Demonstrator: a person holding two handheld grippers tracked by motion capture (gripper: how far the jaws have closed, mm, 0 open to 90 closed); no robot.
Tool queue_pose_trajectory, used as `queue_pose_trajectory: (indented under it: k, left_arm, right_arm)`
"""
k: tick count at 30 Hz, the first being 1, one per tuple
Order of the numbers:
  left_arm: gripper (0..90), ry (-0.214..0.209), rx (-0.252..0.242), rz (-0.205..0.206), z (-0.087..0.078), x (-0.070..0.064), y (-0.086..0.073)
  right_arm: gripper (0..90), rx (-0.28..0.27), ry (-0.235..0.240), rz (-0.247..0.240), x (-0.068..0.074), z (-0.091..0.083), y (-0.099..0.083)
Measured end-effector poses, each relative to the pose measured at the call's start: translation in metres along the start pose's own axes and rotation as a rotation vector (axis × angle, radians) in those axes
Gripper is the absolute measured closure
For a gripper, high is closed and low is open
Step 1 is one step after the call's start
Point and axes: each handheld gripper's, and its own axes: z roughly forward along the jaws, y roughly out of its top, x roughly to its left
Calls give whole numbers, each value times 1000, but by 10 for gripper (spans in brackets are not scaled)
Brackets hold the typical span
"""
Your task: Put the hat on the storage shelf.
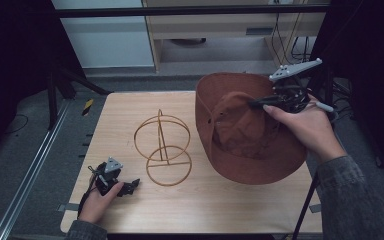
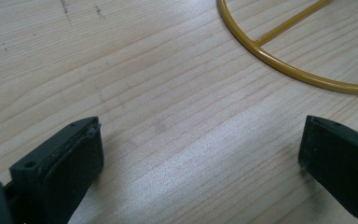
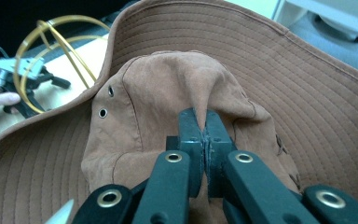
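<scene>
— Where is the hat?

— The brown wide-brimmed fabric hat [image 1: 250, 132] is at the right side of the light wooden table [image 1: 205, 200], tilted up with its brim raised toward the far edge. The right gripper [image 1: 260, 103] has it by the crown — in the right gripper view the two black jaws are pressed together on a fold of the brown cloth [image 3: 204, 126], which is bunched up between them.

— And the other hand?

— The left gripper [image 1: 130, 186] is low at the table's near left corner, held in the person's left hand [image 1: 97, 200]. Its jaws are spread wide with bare wood between them; they pinch nothing.

— Anything near it?

— A gold wire hat stand made of rings [image 1: 162, 148] stands between the two grippers, just beside the hat's brim. Its base ring [image 2: 279, 60] curves past beyond the left gripper's jaws, apart from both.
</scene>
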Motion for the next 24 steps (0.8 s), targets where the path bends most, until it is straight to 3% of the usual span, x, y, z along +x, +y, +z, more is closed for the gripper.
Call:
queue_pose_trajectory:
  k: [10, 24]
  left_arm:
    - [0, 0, 1, -1, 0, 0, 0]
    - [0, -1, 1, 0, 0, 0, 0]
  right_arm:
    - [891, -51, 21, -38, 21, -4, 27]
    - [891, -115, 63, -73, 50, 3, 48]
